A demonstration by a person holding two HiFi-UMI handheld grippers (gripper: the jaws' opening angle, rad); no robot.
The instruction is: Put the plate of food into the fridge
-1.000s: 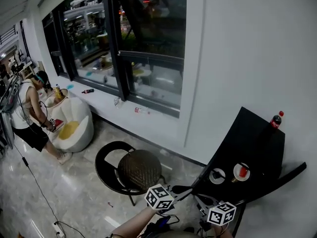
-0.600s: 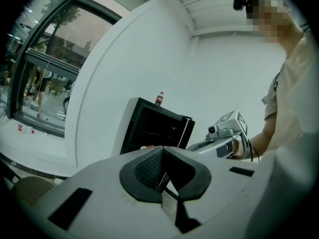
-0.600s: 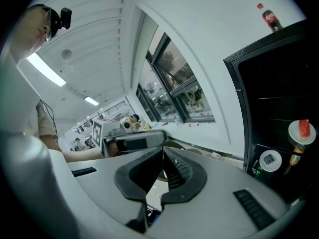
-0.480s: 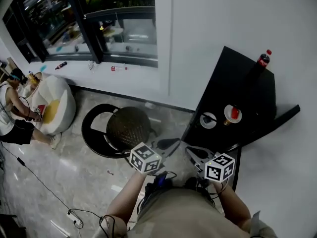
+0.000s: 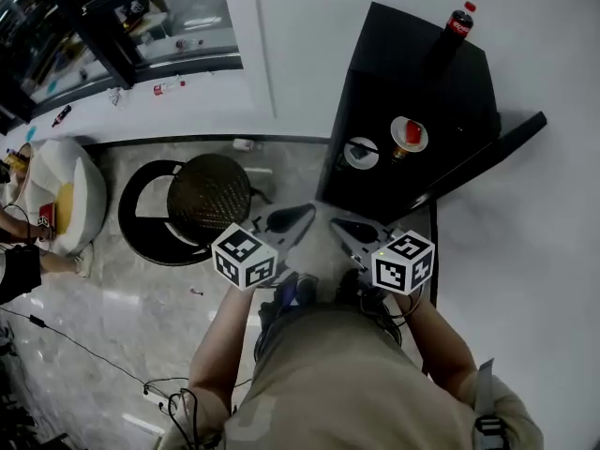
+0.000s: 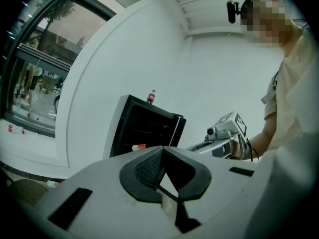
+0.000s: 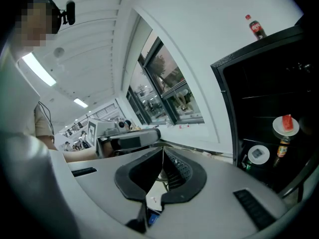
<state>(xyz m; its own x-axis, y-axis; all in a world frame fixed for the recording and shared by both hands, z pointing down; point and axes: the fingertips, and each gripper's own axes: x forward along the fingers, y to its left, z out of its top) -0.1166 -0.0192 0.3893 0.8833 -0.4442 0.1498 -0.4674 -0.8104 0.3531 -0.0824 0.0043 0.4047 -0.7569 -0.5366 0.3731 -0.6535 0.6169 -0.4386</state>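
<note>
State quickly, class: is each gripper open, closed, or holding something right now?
Left gripper: closed, nothing between its jaws.
Right gripper: closed, nothing between its jaws.

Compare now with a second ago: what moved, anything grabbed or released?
Head camera tipped down: the window slid toward the top edge and the person's torso now fills the bottom. The left gripper and right gripper sit higher in frame, nearer the open fridge. Nothing grabbed or released. Unchanged: both shut and empty, cola bottle on the fridge, plate of food inside it, chair on the floor.
</note>
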